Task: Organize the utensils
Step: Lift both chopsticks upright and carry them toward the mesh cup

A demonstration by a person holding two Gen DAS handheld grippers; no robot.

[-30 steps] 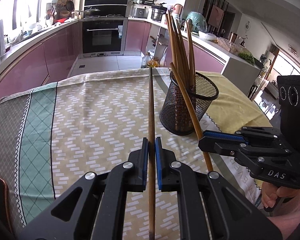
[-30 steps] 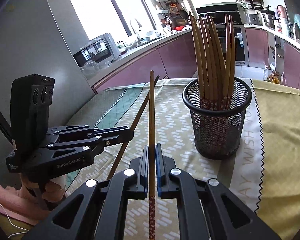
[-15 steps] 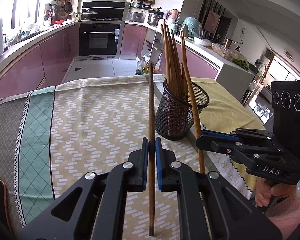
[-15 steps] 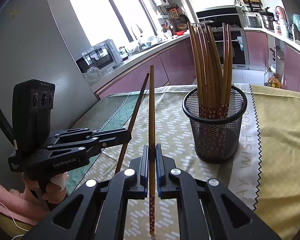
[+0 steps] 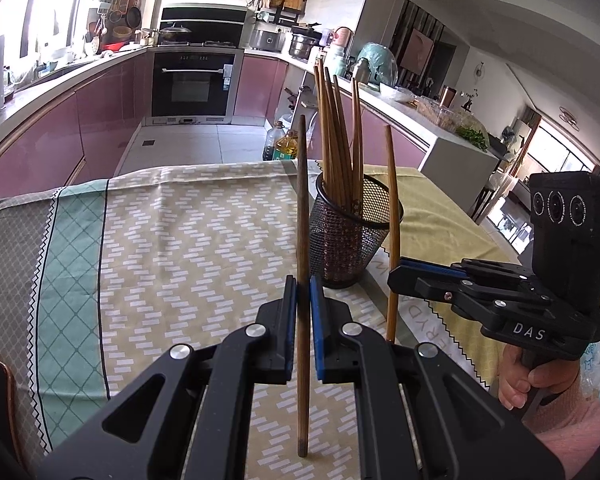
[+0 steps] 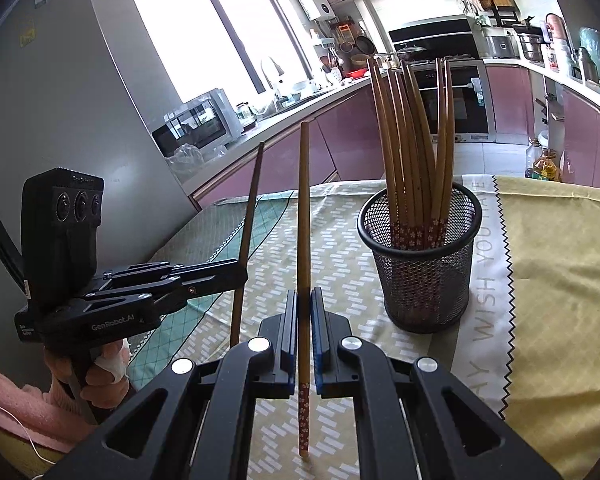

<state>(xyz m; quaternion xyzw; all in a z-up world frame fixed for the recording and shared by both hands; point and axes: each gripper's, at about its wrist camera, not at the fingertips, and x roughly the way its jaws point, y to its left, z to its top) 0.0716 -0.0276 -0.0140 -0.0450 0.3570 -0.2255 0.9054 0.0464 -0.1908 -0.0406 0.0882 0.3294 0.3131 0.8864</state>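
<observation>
While most chopsticks are already standing in the mesh holder [image 6: 420,264] on the tablecloth [image 5: 160,240], I am clamping a dark chopstick [image 5: 302,240] in my left gripper [image 5: 303,332] and a lighter one [image 6: 303,248] in my right gripper [image 6: 304,340], both waiting to go in.

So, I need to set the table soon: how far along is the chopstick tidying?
Mostly done: a bunch of chopsticks already stands in the mesh holder. In hand: the left gripper and right gripper each clamp one chopstick upright above the tablecloth. Left: dropping those two into the holder.
</observation>
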